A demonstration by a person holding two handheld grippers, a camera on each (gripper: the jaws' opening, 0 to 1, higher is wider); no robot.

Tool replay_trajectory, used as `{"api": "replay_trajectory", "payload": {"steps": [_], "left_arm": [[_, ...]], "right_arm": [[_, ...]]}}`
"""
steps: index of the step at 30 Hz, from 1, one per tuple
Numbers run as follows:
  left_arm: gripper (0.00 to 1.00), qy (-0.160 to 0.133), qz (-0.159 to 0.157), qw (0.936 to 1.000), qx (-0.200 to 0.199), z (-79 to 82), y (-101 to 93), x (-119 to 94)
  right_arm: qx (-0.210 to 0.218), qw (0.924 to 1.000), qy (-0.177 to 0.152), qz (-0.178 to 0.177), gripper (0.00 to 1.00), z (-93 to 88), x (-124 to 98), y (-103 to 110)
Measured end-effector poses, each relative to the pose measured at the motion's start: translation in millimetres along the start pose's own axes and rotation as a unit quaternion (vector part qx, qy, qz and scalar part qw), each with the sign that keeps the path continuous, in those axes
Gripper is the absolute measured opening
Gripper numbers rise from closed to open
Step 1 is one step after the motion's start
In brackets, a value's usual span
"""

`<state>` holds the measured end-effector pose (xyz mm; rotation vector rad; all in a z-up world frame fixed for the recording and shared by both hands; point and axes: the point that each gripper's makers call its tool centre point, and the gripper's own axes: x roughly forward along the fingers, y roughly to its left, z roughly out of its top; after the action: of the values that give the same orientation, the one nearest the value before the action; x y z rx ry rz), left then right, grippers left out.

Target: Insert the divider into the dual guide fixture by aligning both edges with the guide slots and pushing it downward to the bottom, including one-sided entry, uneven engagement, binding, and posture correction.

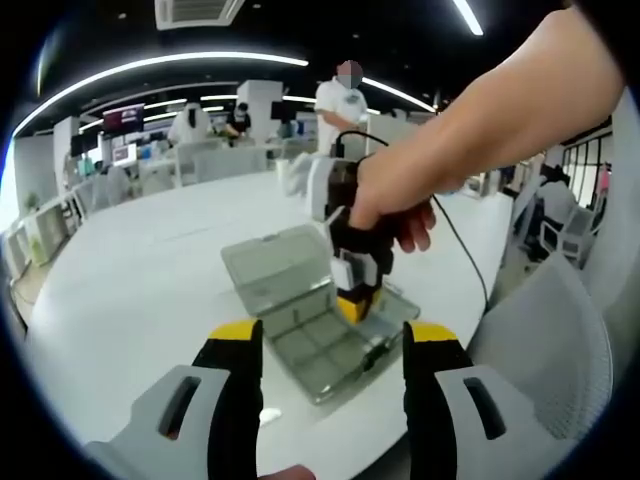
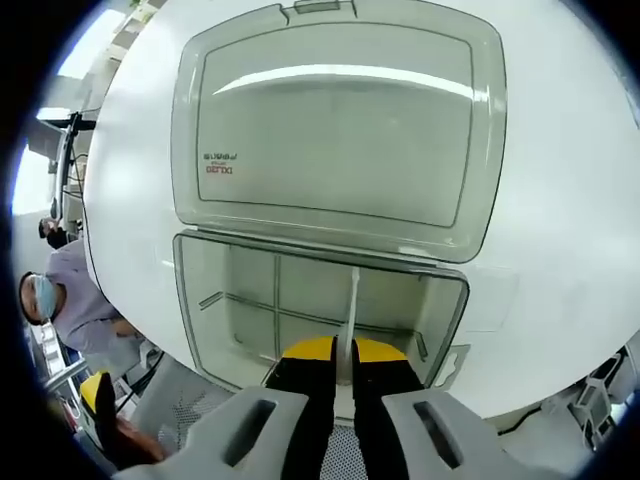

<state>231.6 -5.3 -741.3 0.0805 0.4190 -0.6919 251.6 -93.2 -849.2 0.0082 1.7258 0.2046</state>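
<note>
The divider (image 2: 353,312), a thin white strip, stands edge-on inside the clear compartment box (image 2: 320,310), pinched at its near end between the right gripper (image 2: 343,352) fingers, which are pressed together on it. The right gripper view looks straight down into the box, showing its inner partitions and the open lid (image 2: 325,125) lying flat beyond on the white table (image 2: 560,200). The left gripper view shows the box from the side, with a hand (image 1: 385,200) holding the right gripper above it. The left gripper (image 1: 335,345) hangs short of the box, fingers spread apart, holding nothing.
</note>
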Motion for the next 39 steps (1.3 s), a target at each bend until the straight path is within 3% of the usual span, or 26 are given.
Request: {"api": "replay_trajectory", "payload": {"steps": [4,12,16,20,28,36,39], "left_arm": [[0.54,0.001,-0.001,1.0,0.0,-0.6,0.0,0],[0.54,0.003,-0.005,1.0,0.003,-0.1,-1.4,1],[0.54,0.004,-0.004,1.0,0.005,-0.1,1.0,0],[0.54,0.006,-0.003,1.0,0.006,-0.7,3.5,-1],[0.54,0.008,-0.007,0.9999,0.008,0.8,1.9,1],[0.54,0.009,-0.012,0.9998,0.012,3.7,1.2,-1],[0.54,0.009,-0.011,0.9998,0.012,4.8,3.8,-2]], "right_arm": [[-0.011,0.9999,0.0,-0.004,0.0,-5.5,-3,3],[-0.032,0.9995,0.001,-0.002,0.02,2.1,1,2],[-0.068,0.9977,-0.001,0.006,0.06,4.5,1,3],[-0.057,0.9983,-0.004,0.013,0.17,10.9,2,-1],[-0.062,0.9975,-0.011,0.032,0.15,24.4,0,-1],[-0.076,0.9953,-0.024,0.055,0.13,18.3,-13,-1],[-0.075,0.9933,-0.037,0.08,0.11,19.6,-18,0]]}}
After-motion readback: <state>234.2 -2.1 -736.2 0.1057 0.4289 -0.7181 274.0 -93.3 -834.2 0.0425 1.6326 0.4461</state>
